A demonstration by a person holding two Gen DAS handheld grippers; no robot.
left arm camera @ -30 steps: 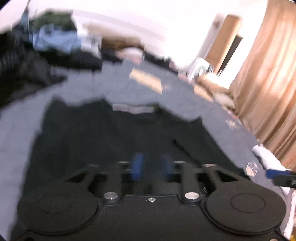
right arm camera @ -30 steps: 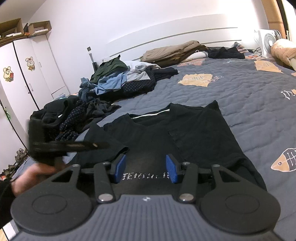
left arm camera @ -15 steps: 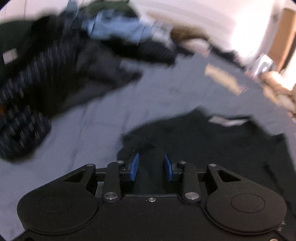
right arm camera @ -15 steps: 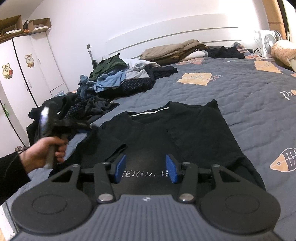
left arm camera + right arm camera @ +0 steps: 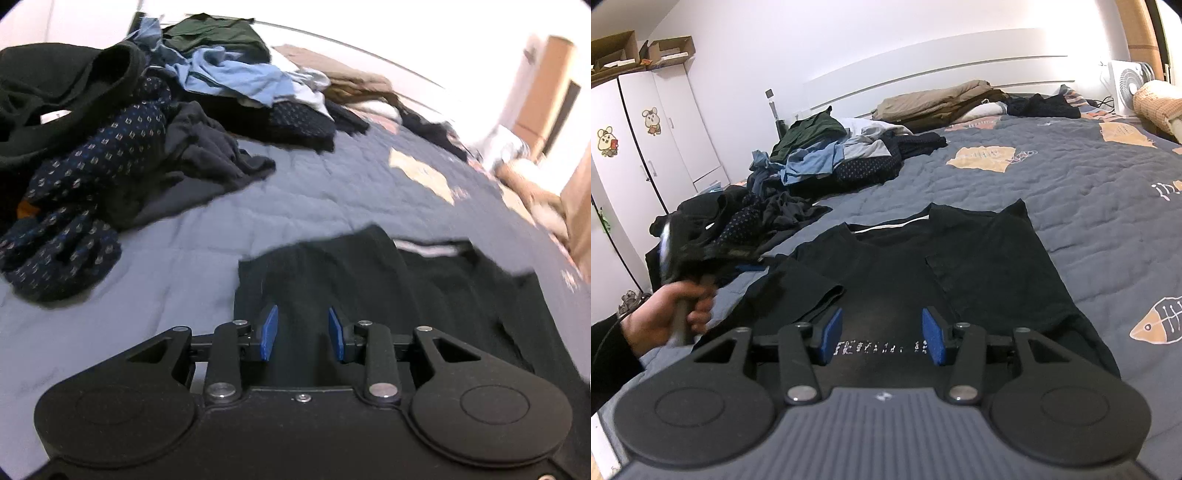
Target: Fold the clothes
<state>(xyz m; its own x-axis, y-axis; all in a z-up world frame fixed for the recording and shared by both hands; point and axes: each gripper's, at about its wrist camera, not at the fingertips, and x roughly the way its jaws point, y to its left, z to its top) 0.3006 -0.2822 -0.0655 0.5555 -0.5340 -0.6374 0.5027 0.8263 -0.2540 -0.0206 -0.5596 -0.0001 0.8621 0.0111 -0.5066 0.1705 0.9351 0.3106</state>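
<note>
A black T-shirt (image 5: pixel 923 266) lies flat on the grey quilt (image 5: pixel 1089 206); the left gripper (image 5: pixel 303 334) hovers above its sleeve, jaws apart and empty. The right gripper (image 5: pixel 882 336) hangs over the hem, jaws parted, gripping nothing.

We're looking at a white wall (image 5: pixel 886 33); left of it a white wardrobe (image 5: pixel 653 147) carries cardboard boxes (image 5: pixel 639 51), right a fan (image 5: pixel 1130 85).

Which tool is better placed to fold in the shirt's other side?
Probably the left tool. Its open pads stand over the black T-shirt's unfolded side, by the sleeve. The side near the right tool is already folded inward, and that tool sits at the hem.
</note>
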